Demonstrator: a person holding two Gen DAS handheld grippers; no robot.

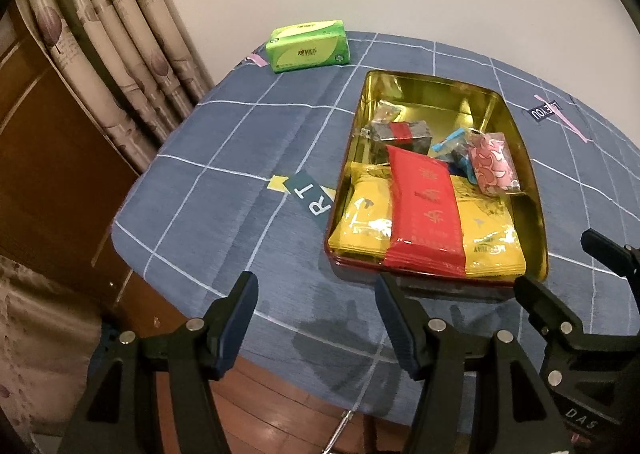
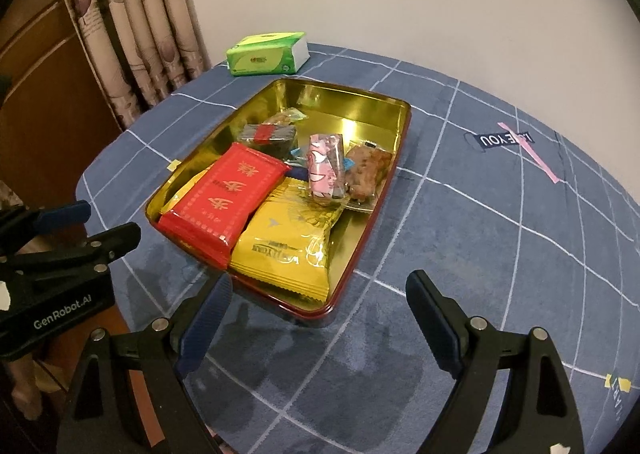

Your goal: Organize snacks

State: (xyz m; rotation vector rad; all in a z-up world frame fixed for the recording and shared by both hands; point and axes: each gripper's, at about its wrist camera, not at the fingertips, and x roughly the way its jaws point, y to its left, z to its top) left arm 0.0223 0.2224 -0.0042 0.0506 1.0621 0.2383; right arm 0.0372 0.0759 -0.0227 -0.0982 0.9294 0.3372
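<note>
At the near edge of the tabletop [image 2: 500, 254] we hold the right hand-held gripper [image 2: 318, 296] with its jaws wide and nothing between them, hovering just short of the tin's [image 2: 384, 189] near corner. Our left hand-held gripper [image 1: 316, 294] stands beside it with jaws parted at a middling width, also bare, over the blue checked cloth just before the tin's near wall. Each gripper shows at the edge of the other's view, close together but apart.

To the right of the tin the cloth lies open and flat out to the rounded table edge, and a wide clear strip runs to its left too. Behind the left edge hang curtains [image 1: 116, 33] and a wooden panel [image 1: 44, 181]; a plain wall closes the far side.

One gold-lined tin sits near the middle of the tabletop. Inside we count two yellow packets [image 2: 288, 250] lying flat at the near end, one red packet [image 2: 224, 197] on top of them, one pink wrapped snack [image 2: 326, 167], one brown bar in clear wrap [image 2: 366, 169], one dark block with a red band [image 2: 266, 133], and one small clear-wrapped piece [image 2: 286, 118] farther back. A blue wrapper peeks out beneath the pink one; we cannot tell how many. One green tissue pack [image 2: 266, 55] rests beyond the tin by the far edge.
</note>
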